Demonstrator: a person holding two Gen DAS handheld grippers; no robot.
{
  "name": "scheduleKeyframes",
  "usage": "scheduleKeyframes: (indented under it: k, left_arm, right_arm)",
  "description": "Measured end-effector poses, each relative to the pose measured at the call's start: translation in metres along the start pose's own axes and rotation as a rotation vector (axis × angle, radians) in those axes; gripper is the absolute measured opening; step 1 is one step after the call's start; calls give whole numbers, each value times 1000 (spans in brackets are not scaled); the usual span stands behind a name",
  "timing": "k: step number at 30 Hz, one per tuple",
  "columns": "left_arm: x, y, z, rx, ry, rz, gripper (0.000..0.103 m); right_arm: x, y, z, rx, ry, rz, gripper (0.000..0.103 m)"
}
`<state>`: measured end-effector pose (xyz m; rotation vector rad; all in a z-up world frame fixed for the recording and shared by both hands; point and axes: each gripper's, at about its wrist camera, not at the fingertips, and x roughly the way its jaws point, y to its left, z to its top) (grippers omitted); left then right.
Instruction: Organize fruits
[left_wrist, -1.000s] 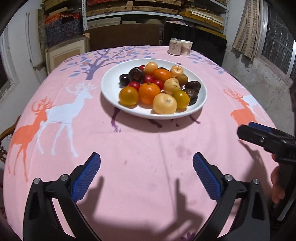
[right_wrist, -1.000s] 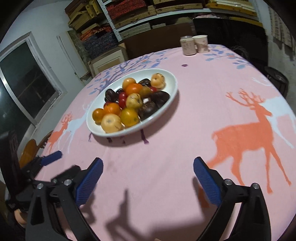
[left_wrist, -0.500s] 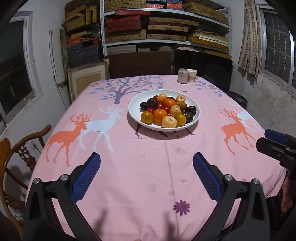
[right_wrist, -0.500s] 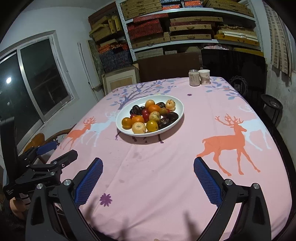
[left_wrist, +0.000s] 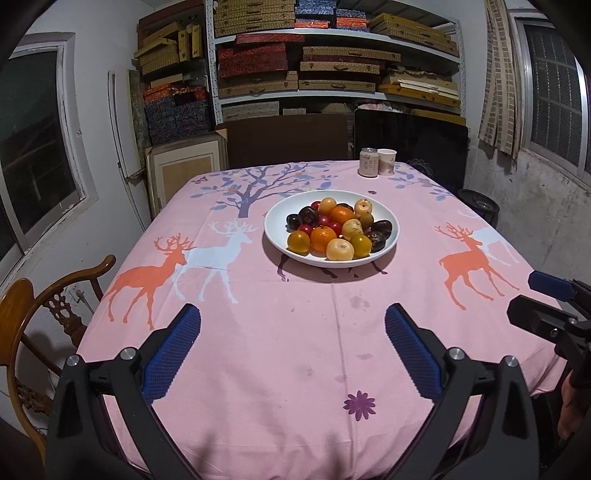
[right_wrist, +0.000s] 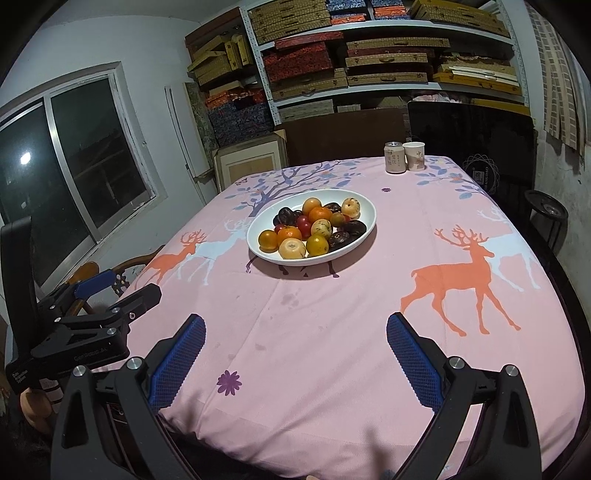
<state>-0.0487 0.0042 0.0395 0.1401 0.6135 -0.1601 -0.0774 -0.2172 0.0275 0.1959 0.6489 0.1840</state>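
Fruits (left_wrist: 334, 229) are piled in a white bowl (left_wrist: 392, 221) mid-worktop (left_wrist: 295, 332) — both tools, left (left_wrist: 293, 338) and right (right_wrist: 295, 341), are held wide open, empty, well short of it.

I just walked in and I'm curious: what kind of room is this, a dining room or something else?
Probably a dining table set up in a home storeroom. A white bowl of fruit sits on a pink deer tablecloth, a wooden chair stands beside it, and metal shelves behind are stacked with flat boxes.

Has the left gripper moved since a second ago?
Yes. The left gripper has pulled back from the white bowl, which now sits farther away with more tablecloth showing.
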Motion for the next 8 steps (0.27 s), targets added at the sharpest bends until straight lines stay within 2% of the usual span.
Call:
scheduleKeyframes:
  k: [5, 8]
  left_arm:
    - [1, 1, 1, -7, 16, -34, 98]
    - [2, 2, 1, -7, 10, -21, 98]
  right_arm:
    - [-1, 1, -2, -4, -5, -2, 99]
    - [-1, 2, -2, -7, -7, -1, 99]
